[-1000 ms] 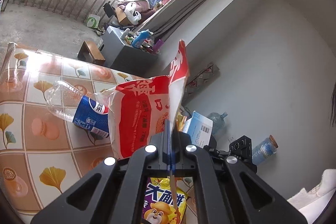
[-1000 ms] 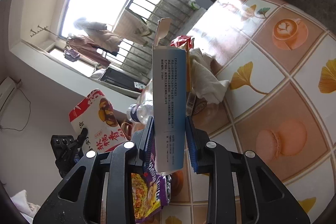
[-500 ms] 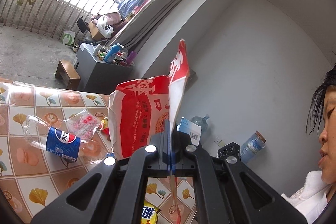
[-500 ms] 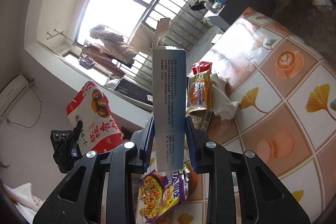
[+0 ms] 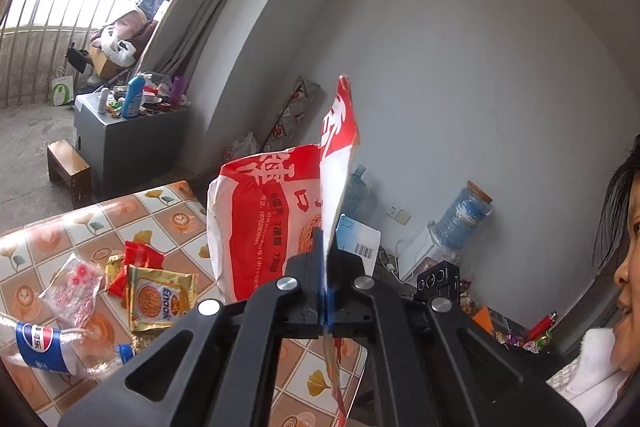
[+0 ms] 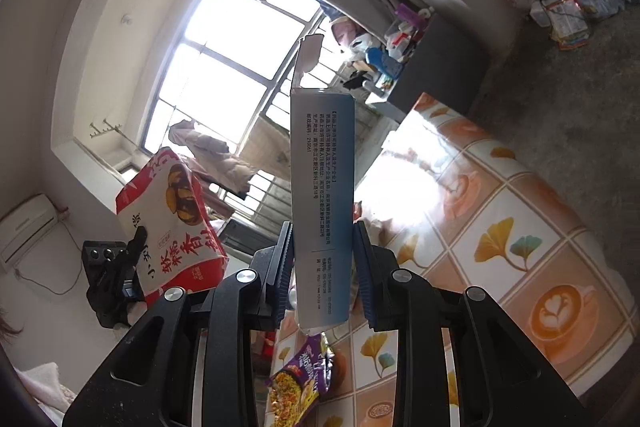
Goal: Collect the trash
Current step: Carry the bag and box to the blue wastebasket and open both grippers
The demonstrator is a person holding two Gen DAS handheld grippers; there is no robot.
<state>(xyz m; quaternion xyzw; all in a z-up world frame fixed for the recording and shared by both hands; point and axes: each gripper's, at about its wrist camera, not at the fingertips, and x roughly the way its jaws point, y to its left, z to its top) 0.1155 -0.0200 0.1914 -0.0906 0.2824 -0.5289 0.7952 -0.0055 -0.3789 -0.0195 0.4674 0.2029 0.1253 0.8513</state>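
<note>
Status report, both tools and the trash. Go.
Left tool shut on red-and-white plastic snack bag. Right tool shut on blue-and-white cardboard box. Nothing blocking.

Left wrist view: red-and-white snack bag [image 5: 264, 223] hides the far corner of the tiled table [image 5: 160, 211]; its lower edge is lost behind the left gripper [image 5: 323, 291]. Pepsi bottle [image 5: 44, 347] cut off at frame's left edge. Blue-and-white carton [image 5: 358, 241] mostly hidden behind the bag. Right wrist view: purple noodle packet [image 6: 302, 383] partly covered by the right gripper [image 6: 322, 275]; carton print too small to read; window panes blown out white
</note>
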